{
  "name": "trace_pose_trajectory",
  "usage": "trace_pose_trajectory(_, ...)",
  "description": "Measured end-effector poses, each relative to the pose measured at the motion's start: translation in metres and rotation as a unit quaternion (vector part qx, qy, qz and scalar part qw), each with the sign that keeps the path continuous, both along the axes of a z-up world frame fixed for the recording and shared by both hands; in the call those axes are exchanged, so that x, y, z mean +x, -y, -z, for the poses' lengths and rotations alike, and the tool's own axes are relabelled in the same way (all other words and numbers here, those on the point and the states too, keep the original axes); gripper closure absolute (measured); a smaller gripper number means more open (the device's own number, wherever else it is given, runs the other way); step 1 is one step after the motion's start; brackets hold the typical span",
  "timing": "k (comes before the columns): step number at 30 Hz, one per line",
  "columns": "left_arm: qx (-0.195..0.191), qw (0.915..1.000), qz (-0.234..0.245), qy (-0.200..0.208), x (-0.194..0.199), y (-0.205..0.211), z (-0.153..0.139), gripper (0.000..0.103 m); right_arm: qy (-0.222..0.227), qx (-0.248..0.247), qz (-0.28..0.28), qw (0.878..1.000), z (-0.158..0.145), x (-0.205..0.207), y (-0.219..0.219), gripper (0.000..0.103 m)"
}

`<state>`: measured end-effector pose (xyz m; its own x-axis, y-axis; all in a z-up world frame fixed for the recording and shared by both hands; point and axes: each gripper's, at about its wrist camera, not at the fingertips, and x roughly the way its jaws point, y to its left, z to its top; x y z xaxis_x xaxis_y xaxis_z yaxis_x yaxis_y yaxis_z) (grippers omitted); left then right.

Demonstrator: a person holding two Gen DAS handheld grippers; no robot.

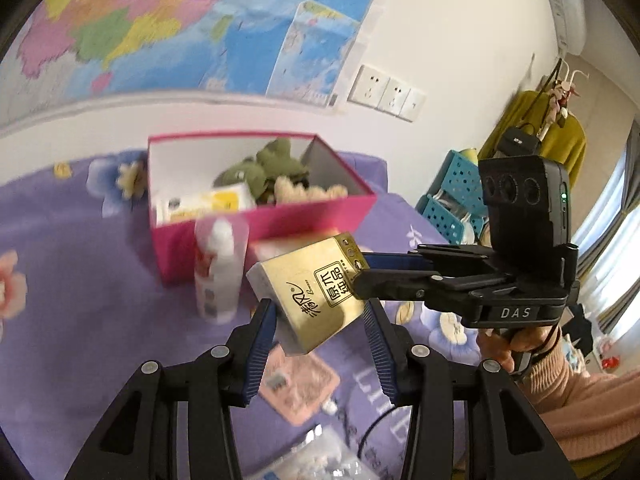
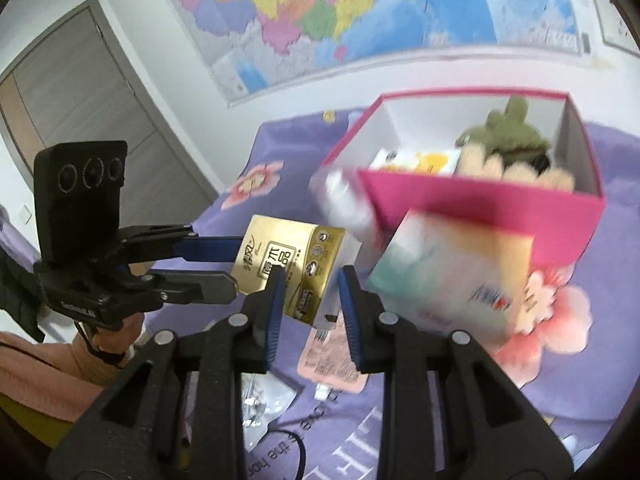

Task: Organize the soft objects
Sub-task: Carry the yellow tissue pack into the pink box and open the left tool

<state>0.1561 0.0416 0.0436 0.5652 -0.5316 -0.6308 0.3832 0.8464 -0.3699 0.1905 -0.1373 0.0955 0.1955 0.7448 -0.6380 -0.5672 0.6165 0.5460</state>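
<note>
Gold tissue pack [image 1: 308, 296] [image 2: 290, 264], printed with dark characters and white at its ends, held tilted in mid-air above the purple bed cover, in front of the pink box [image 1: 256, 220] [image 2: 480, 208]. The open-topped box stands on the bed and contains a green plush toy [image 1: 276, 162] [image 2: 508, 132], a beige plush toy [image 1: 304, 192] [image 2: 516, 172] and a yellow-and-white pack [image 1: 216, 200] [image 2: 424, 160].
</note>
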Motion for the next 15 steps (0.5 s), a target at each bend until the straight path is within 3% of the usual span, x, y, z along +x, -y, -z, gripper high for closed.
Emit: trace_pose_trajectory(15, 0.026, 0.9992, -0.017, 0.024, 0.048, 0.003, -0.023, 0.058, 0.034, 0.007, 0.025, 0.999, -0.018, 0.042, 0.001, 0.072)
